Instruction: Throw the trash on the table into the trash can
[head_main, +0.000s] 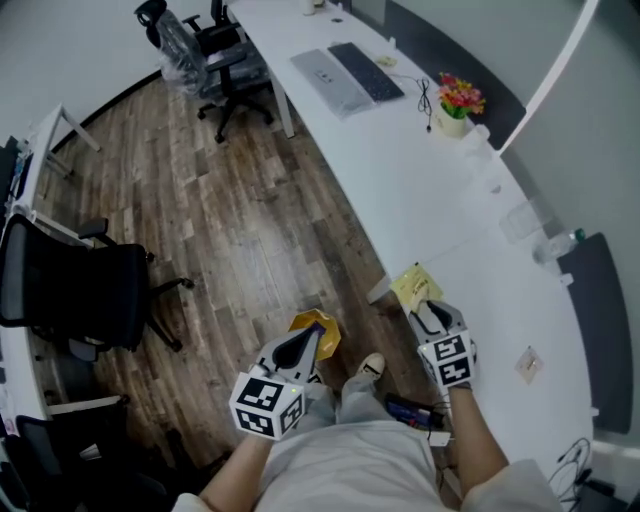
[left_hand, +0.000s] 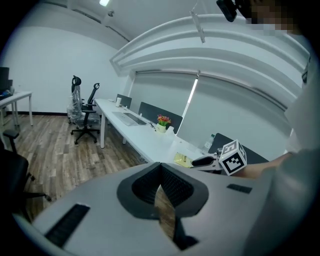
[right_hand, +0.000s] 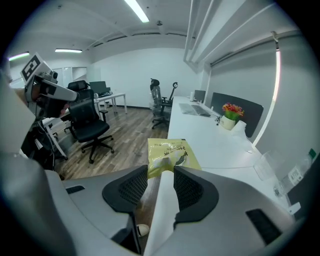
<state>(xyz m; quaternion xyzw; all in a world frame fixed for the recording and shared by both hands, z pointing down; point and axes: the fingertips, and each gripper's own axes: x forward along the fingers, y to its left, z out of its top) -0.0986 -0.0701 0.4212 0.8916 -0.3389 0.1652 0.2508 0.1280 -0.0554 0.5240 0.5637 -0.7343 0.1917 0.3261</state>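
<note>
Holding my right gripper (right_hand: 160, 175) with jaws apart and empty, just short of a flat yellow-green plastic snack packet (right_hand: 170, 154) at the white worktop's (right_hand: 210, 135) near edge. The packet looks light, crinkly and slippery, so I'd pinch the side nearest the edge. My left gripper (left_hand: 160, 170) is closed and empty.

white shirt (head_main: 352, 468), light grey trousers (head_main: 345, 398)

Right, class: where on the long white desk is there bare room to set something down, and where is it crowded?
Bare: the white desk between the flower pot and the yellow packet. Crowded: the far end by the keyboard, and the back edge with clear containers.
</note>
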